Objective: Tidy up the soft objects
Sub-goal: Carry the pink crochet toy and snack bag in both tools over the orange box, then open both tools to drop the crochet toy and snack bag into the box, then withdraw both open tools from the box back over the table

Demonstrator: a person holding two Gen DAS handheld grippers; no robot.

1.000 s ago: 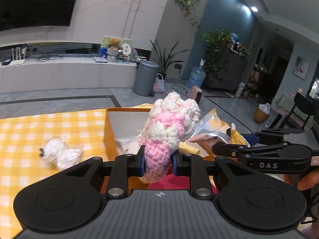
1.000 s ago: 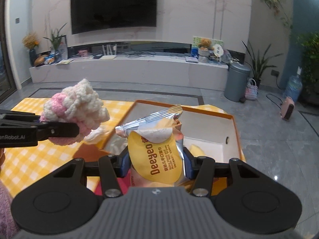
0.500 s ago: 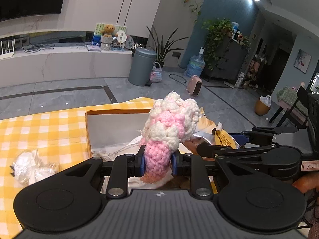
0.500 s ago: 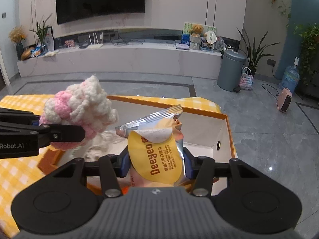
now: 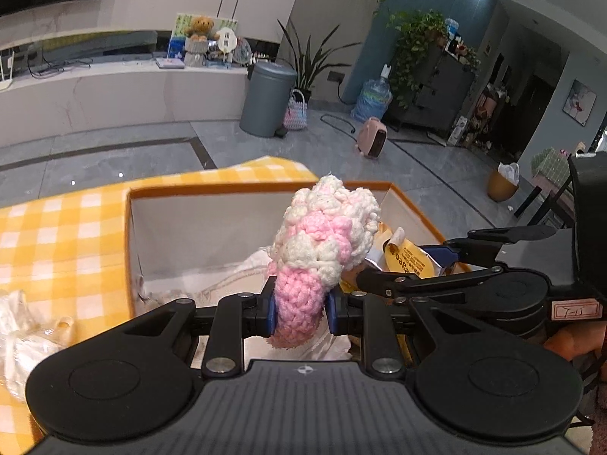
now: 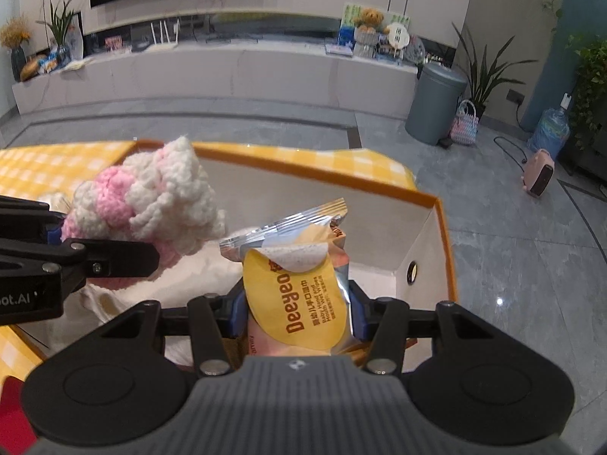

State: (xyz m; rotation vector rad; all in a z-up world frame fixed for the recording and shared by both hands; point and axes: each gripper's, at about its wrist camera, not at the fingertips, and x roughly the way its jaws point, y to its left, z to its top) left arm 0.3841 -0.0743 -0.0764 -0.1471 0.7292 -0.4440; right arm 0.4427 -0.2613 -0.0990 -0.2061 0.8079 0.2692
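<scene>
**Both grippers loaded above the orange-rimmed box**

The left gripper (image 5: 299,313) pinches the pink base of a pink-and-white crocheted toy (image 5: 322,242), its blue pads pressed into the yarn on both sides; the toy stands up over the open box (image 5: 132,235). The right gripper (image 6: 296,313) clamps a yellow-labelled pack of wet wipes (image 6: 299,295), silver seam uppermost, also over the box interior.

The left wrist view alone shows crumpled white plastic wrapping (image 5: 22,333) lying on the yellow checked tablecloth (image 5: 57,235) outside the box, and part of a hand (image 5: 573,341) behind the right gripper. Only the right wrist view shows the box's right wall with its round metal-ringed hole (image 6: 411,267), the wipes' printed label, and the toy from the side. Both views show white cloth (image 5: 227,276) lying in the bottom of the box.
</scene>
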